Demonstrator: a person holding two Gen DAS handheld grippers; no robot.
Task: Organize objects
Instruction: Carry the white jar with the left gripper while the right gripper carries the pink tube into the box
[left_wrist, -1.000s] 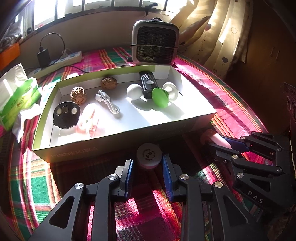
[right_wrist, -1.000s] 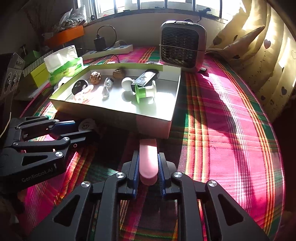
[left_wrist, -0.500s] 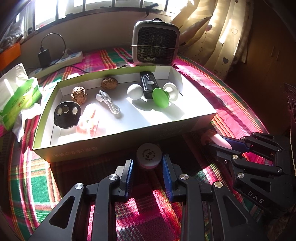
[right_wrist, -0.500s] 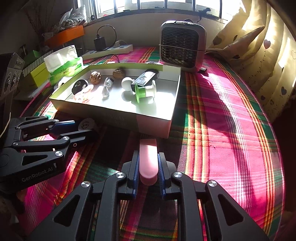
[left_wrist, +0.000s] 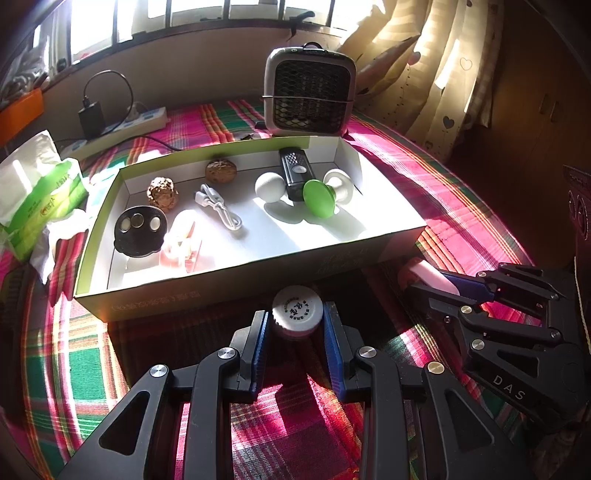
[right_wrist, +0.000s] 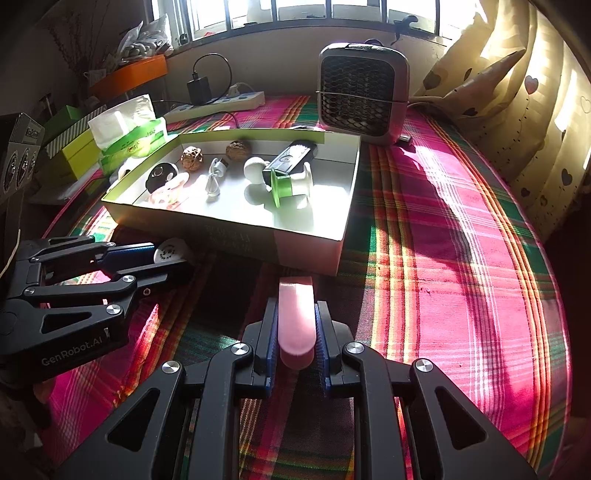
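Left wrist view: our left gripper pinches the round white-capped jar just before the open box. Right wrist view: our right gripper clamps the pink bar near the box's front corner, on the plaid cloth.

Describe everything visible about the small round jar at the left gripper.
The small round jar has a white ribbed lid with dark printed characters over a pinkish body. It stands upright on the plaid tablecloth, just in front of the box's near wall. The left gripper's blue-padded fingers sit against its sides.
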